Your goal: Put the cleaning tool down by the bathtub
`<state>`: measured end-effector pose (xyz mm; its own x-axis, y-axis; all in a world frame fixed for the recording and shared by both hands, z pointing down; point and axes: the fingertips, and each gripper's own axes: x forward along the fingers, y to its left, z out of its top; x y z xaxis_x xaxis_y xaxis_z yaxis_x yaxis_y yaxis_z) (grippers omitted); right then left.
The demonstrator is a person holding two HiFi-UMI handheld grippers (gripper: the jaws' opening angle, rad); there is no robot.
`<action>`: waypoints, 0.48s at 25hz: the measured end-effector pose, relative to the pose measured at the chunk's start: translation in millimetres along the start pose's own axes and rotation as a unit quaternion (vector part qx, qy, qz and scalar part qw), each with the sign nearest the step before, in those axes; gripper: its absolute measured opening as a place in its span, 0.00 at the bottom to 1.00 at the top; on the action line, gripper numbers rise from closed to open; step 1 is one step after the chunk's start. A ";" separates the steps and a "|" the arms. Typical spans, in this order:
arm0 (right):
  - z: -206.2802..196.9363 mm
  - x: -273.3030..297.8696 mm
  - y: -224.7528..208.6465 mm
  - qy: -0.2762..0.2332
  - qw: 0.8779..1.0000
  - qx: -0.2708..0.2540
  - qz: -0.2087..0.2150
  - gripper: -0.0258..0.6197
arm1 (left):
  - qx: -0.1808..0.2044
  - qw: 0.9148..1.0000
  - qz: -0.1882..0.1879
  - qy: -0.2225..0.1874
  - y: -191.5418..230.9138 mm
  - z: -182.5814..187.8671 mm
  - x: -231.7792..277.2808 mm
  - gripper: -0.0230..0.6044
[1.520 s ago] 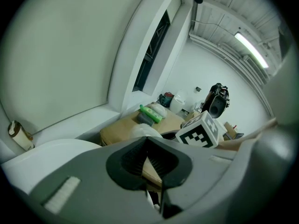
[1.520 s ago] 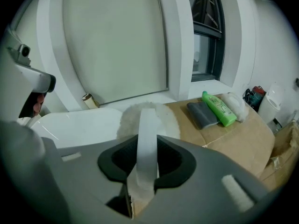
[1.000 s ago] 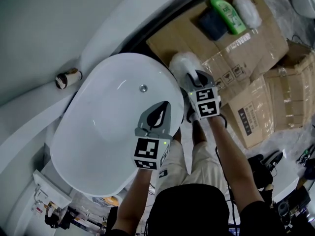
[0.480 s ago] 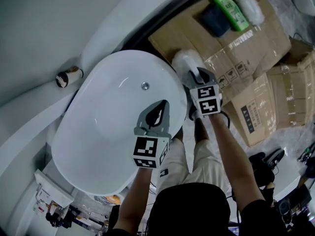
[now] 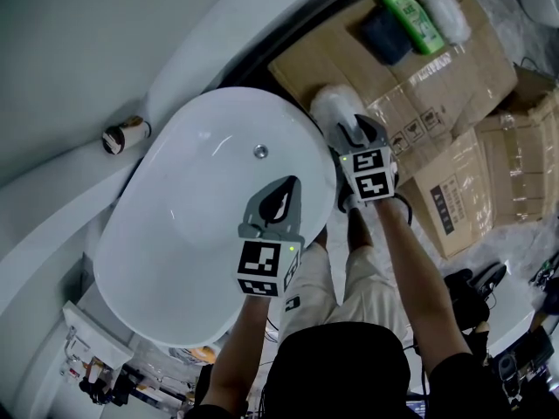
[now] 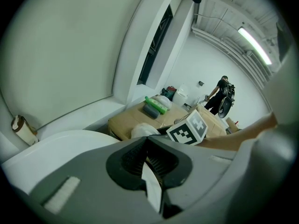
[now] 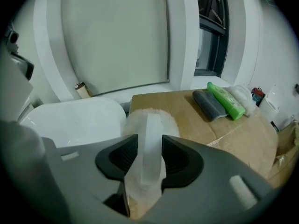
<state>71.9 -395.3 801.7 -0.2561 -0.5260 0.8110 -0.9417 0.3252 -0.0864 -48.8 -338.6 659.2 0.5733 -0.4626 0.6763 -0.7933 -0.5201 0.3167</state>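
The cleaning tool point(image 5: 328, 103), a white fluffy pad with a flat white strap handle point(image 7: 151, 139), lies on cardboard right beside the white bathtub point(image 5: 175, 260). My right gripper point(image 5: 354, 134) is over it, pointing down. Its jaws have just been opening and now stand apart, with the strap between the pads point(image 7: 180, 155) and no squeeze on it. My left gripper point(image 5: 284, 188) hangs over the tub's near rim with its jaws together and nothing in them. In the left gripper view the tool point(image 6: 142, 130) shows just past the left gripper point(image 6: 145, 139).
Flattened cardboard point(image 5: 437, 85) covers the floor right of the tub, with a green bottle point(image 5: 407, 17), a dark sponge point(image 5: 384, 38) and another white fluffy pad point(image 5: 444, 11) at its far end. A small roll point(image 5: 122, 135) sits on the ledge left of the tub. A person point(image 6: 222, 94) stands far off.
Both grippers stay in place and the white tool stays on the cardboard by the tub. The head view has drifted slightly.
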 end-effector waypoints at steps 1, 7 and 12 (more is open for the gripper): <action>-0.1 -1.4 -0.1 0.000 1.000 0.001 -0.003 0.26 | 0.001 1.000 0.000 0.000 1.0 0.4 -1.5 0.03; 8.2 -17.6 -2.6 -0.008 1.000 -0.001 -0.018 0.26 | 0.010 1.000 0.001 -0.003 4.7 3.6 -11.2 0.03; 16.8 -41.1 -0.5 -0.019 1.000 -0.009 -0.021 0.26 | 0.020 1.000 0.001 -0.003 -0.8 5.1 -22.6 0.03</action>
<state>79.3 -387.0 758.7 -0.2256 -0.5680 0.7915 -0.9476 0.3167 -0.0428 -60.1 -331.4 640.3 0.5726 -0.4679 0.6732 -0.7857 -0.5476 0.2877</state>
